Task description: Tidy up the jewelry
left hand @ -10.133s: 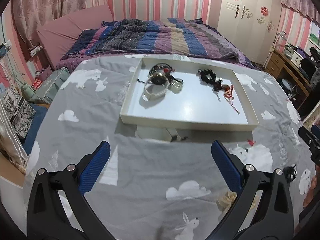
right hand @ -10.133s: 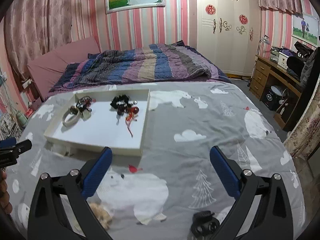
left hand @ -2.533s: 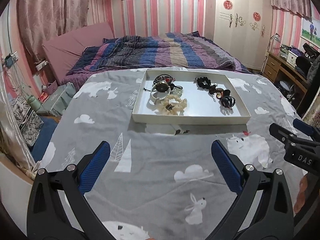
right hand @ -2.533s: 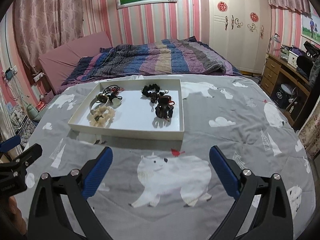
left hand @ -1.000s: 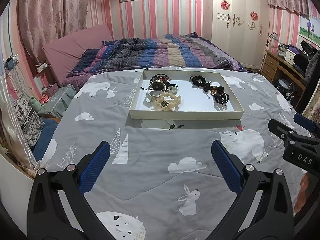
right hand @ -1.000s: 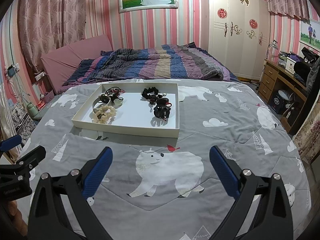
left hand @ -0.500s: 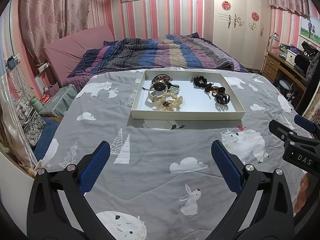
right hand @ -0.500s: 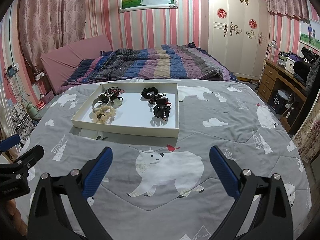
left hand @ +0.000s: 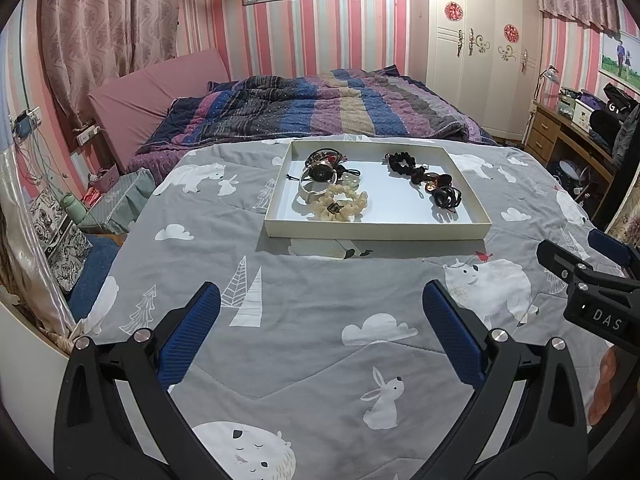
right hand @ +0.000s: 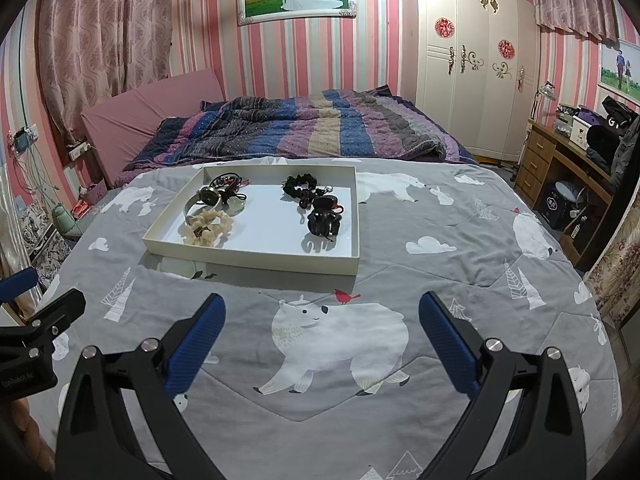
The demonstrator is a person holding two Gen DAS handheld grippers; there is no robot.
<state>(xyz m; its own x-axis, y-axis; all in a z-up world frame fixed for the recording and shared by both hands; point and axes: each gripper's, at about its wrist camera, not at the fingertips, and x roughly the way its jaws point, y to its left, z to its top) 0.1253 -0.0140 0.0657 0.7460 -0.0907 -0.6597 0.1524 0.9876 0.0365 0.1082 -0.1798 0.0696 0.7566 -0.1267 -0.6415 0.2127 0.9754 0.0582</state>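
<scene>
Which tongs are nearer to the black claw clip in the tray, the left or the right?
The right tongs, it seems, though both sit well short of the white tray. The black claw clip lies almost straight ahead of them, but ahead and to the right of the left tongs.

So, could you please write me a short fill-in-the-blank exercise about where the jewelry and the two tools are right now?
1. All the jewelry lies inside the white ____, which rests on the grey bedspread.
2. The cream scrunchie lies on the tray's ____ side, seen from the tools.
3. The black hair claw lies nearer the tray's ____ wall.
4. The left tool and right tool both stand ____, holding nothing.

Missing words: tray; left; right; open
</scene>
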